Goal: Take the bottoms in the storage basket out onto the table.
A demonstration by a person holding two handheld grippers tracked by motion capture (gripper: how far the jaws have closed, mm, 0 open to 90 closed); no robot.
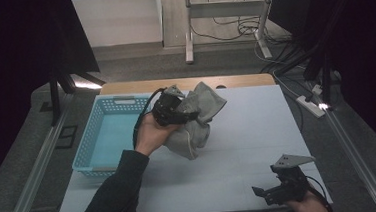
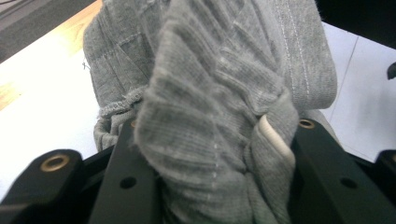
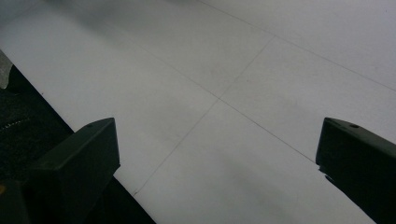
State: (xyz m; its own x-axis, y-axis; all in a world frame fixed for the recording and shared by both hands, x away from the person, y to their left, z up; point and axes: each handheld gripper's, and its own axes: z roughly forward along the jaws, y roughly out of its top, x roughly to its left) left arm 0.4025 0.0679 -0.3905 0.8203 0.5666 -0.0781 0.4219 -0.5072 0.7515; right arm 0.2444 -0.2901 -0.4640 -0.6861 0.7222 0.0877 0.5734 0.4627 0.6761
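A crumpled grey knit garment is lifted off the white table, just right of the blue basket. My left gripper is shut on it; in the left gripper view the grey garment bunches between the two black jaws, with a pale cord end beside the right jaw. My right gripper rests near the table's front right corner, held by a hand. In the right gripper view my right gripper has its jaws wide apart over bare white tabletop, nothing between them.
The blue plastic basket holds nothing and stands at the table's left side. A wooden strip runs along the far table edge. Beyond it are a metal frame's legs and cables on the floor. A power strip lies off the right edge.
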